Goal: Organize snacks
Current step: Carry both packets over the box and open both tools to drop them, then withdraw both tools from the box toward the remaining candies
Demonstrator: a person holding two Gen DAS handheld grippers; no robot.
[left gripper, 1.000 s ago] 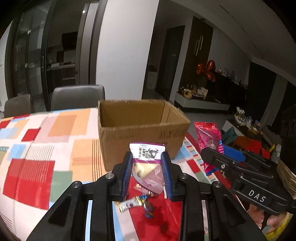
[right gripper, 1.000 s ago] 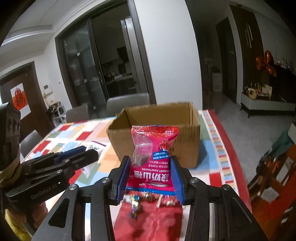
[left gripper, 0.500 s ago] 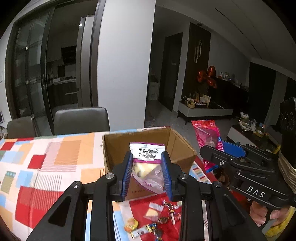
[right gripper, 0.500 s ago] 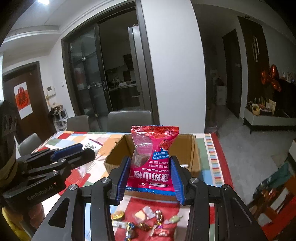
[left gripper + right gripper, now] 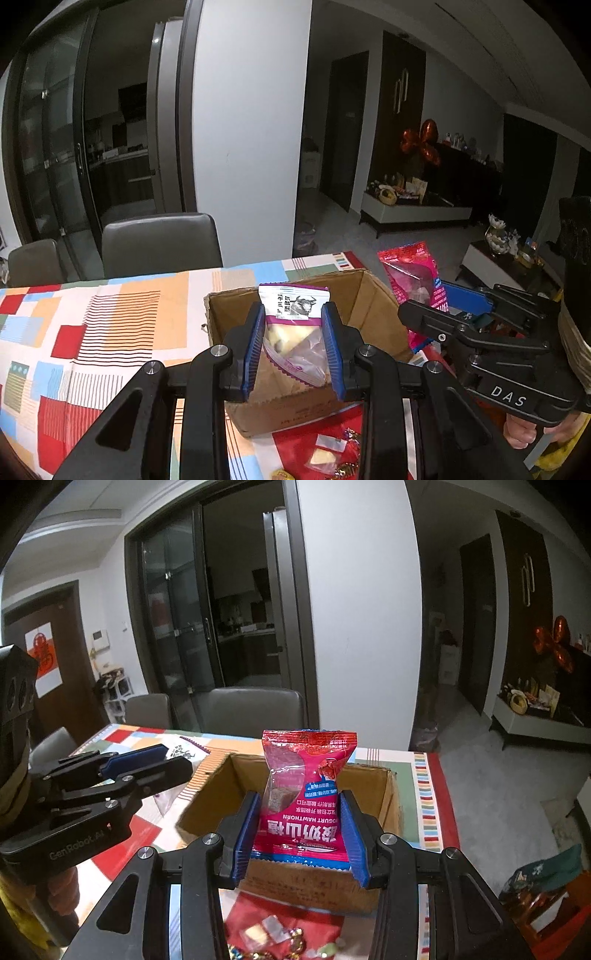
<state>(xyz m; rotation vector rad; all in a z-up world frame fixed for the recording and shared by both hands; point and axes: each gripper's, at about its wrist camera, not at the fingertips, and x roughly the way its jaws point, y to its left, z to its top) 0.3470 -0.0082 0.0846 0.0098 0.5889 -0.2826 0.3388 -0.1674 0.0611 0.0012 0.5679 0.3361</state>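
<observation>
My left gripper (image 5: 293,345) is shut on a white and purple snack packet (image 5: 293,325) and holds it above the open cardboard box (image 5: 369,306). My right gripper (image 5: 299,829) is shut on a red hawthorn snack packet (image 5: 306,794) and holds it above the same box (image 5: 388,797). In the left wrist view the right gripper (image 5: 454,310) and its red packet (image 5: 410,273) show at the right. In the right wrist view the left gripper (image 5: 147,762) shows at the left. Several small wrapped candies (image 5: 332,450) lie on the table in front of the box.
The table has a patchwork cloth (image 5: 92,325) in red, orange and blue. Grey chairs (image 5: 159,243) stand at its far edge. More loose candies (image 5: 277,938) lie near the front of the box. The table's right edge (image 5: 439,805) drops to the floor.
Both grippers have risen with their packets, so I look further down into the box. The box now sits lower in both views and the candies show at the bottom.
</observation>
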